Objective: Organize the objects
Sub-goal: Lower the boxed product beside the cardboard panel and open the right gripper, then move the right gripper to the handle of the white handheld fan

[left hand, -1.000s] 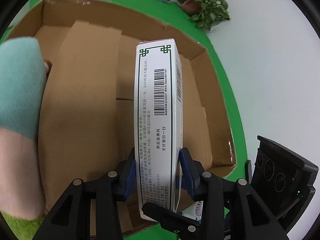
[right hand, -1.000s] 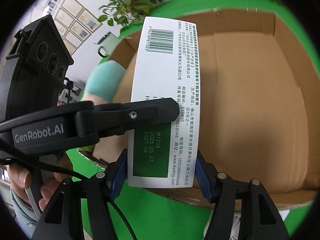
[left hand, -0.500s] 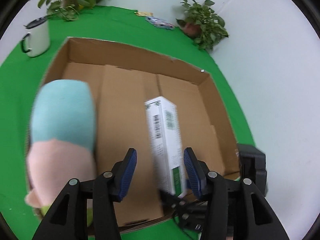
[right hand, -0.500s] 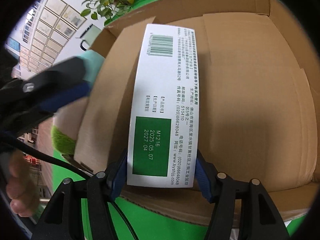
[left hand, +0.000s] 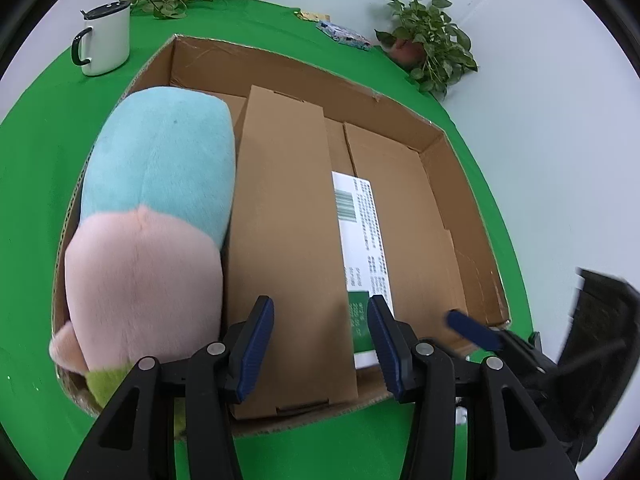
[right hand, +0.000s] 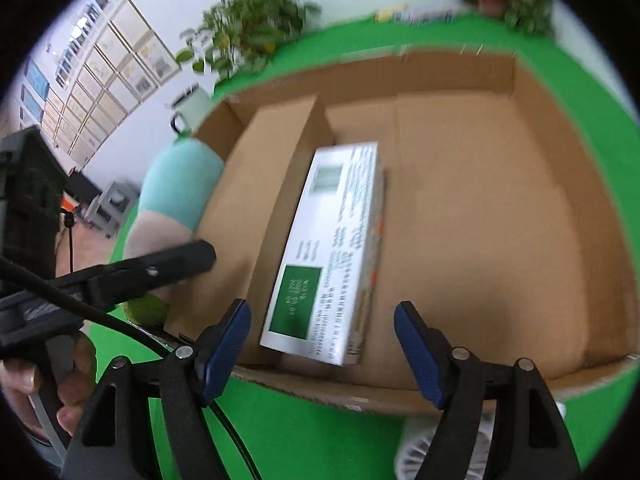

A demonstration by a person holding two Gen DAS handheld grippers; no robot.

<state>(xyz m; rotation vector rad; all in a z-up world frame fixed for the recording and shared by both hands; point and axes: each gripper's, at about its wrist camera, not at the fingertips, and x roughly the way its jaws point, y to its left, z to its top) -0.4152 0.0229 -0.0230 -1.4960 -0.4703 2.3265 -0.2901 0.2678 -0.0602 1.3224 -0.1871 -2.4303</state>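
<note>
A white and green medicine box (left hand: 362,240) (right hand: 338,248) lies flat inside the open cardboard box (left hand: 472,224) (right hand: 520,208), beside a long brown carton (left hand: 288,240) (right hand: 260,200). A blue and pink plush toy (left hand: 156,208) (right hand: 176,192) lies along the box's left side. My left gripper (left hand: 320,344) is open and empty above the near edge of the box. My right gripper (right hand: 322,352) is open and empty just behind the medicine box, and it shows blurred in the left wrist view (left hand: 472,328).
A white mug (left hand: 104,38) (right hand: 192,108) stands on the green cloth (left hand: 32,128) (right hand: 312,432) at the far left. Potted plants (left hand: 428,44) (right hand: 248,36) stand at the back. A white round object (right hand: 420,452) lies on the cloth near my right gripper.
Both grippers opened and let go of the medicine box, which now lies flat in the cardboard box. Both grippers pulled back and up.
</note>
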